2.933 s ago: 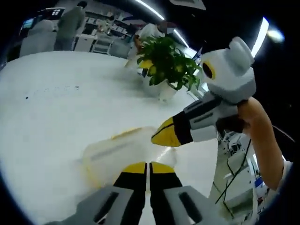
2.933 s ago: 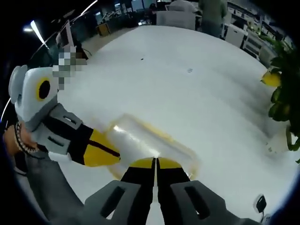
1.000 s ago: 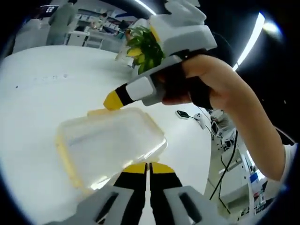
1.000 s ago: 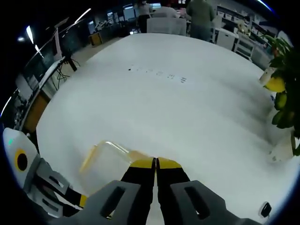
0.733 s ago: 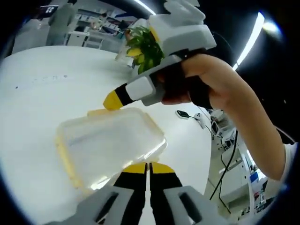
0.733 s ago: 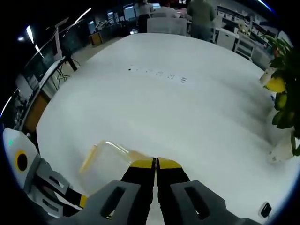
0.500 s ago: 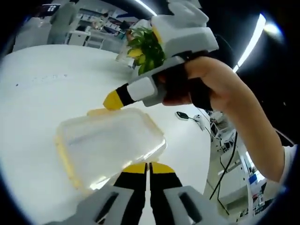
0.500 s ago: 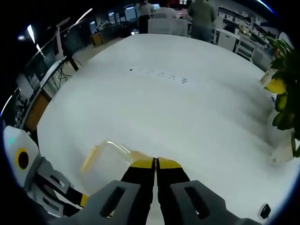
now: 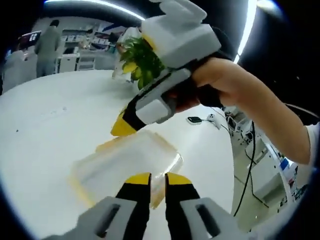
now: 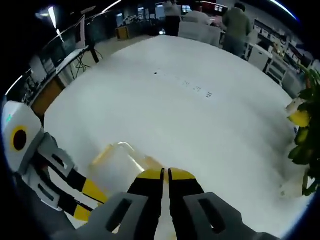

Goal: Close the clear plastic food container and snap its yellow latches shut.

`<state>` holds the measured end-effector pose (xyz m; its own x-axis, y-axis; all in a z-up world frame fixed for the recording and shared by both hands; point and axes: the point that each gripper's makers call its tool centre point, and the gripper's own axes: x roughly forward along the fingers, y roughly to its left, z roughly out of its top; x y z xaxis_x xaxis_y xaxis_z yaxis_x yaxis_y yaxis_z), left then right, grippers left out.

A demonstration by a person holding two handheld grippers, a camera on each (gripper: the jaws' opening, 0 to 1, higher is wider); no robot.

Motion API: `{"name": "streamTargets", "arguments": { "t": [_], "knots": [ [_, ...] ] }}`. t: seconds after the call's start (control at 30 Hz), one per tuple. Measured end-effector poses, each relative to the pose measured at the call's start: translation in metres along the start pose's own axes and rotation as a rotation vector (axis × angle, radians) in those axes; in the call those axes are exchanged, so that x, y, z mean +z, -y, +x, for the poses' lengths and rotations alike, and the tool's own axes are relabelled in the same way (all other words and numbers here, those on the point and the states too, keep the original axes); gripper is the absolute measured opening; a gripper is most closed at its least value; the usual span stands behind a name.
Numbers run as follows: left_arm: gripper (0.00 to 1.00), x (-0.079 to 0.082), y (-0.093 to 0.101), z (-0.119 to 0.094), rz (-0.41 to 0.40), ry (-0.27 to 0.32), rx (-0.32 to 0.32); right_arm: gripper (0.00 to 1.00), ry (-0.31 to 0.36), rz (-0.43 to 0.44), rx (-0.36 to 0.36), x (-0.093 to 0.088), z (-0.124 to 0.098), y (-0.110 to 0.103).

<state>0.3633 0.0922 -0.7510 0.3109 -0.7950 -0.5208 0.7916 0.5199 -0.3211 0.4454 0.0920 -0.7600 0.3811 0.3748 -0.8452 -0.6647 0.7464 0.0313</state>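
The clear plastic container (image 9: 125, 165) with its yellow rim lies lid-on upon the white table (image 9: 45, 125), just ahead of my left gripper (image 9: 158, 178), whose jaws stand slightly open over its near edge. A hand holds my right gripper (image 9: 122, 127), which reaches in from the upper right with its yellow tips shut beside the yellow latch (image 9: 107, 146) on the far edge. In the right gripper view the container (image 10: 117, 162) sits just left of my shut right gripper (image 10: 166, 173). The left gripper (image 10: 87, 200) enters from the left there, tips apart.
A potted plant (image 9: 137, 60) stands at the table's far side, also seen as the plant (image 10: 305, 145) at the right edge. A small black device (image 9: 192, 120) lies on the table. People (image 10: 235, 22) stand by desks beyond the table.
My left gripper's jaws have parted a little. Both cameras have shifted and the left gripper has pulled back slightly. The right gripper's tip stays at the container's far edge.
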Motion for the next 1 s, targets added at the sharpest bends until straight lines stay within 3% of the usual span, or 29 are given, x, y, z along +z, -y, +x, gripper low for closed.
{"name": "streamTargets", "arguments": {
  "t": [0.07, 0.17, 0.27, 0.37, 0.47, 0.53, 0.6, 0.7, 0.8, 1.0],
  "knots": [
    [0.08, 0.002, 0.005, 0.001, -0.002, 0.000, -0.047, 0.06, -0.019, -0.050, 0.031, -0.001, -0.002, -0.004],
    [0.12, 0.005, 0.000, 0.001, 0.030, 0.004, -0.035, 0.11, -0.033, -0.176, 0.031, 0.000, -0.006, -0.005],
    [0.18, 0.003, 0.000, 0.001, 0.067, -0.019, -0.045, 0.17, -0.067, -0.231, 0.080, -0.003, -0.008, -0.011],
    [0.24, -0.001, -0.001, 0.001, 0.156, -0.054, -0.045, 0.26, -0.106, -0.323, 0.119, -0.005, -0.011, -0.014],
    [0.27, -0.002, 0.004, 0.003, 0.223, -0.064, -0.062, 0.28, -0.173, -0.438, 0.134, -0.010, -0.013, -0.015],
    [0.30, -0.003, 0.008, 0.003, 0.243, -0.076, -0.085, 0.28, -0.206, -0.475, 0.153, -0.011, -0.012, -0.017],
    [0.34, -0.004, 0.005, 0.003, 0.328, -0.094, -0.067, 0.31, -0.237, -0.504, 0.177, -0.013, -0.011, -0.020],
    [0.33, -0.006, 0.009, 0.003, 0.362, -0.106, -0.082, 0.32, -0.276, -0.573, 0.199, -0.014, -0.008, -0.021],
    [0.33, -0.008, 0.012, 0.002, 0.387, -0.115, -0.092, 0.30, -0.295, -0.574, 0.178, -0.010, 0.000, -0.017],
    [0.33, -0.010, 0.012, 0.005, 0.461, -0.137, -0.096, 0.33, -0.340, -0.622, 0.251, -0.015, 0.010, -0.033]
  ]
}}
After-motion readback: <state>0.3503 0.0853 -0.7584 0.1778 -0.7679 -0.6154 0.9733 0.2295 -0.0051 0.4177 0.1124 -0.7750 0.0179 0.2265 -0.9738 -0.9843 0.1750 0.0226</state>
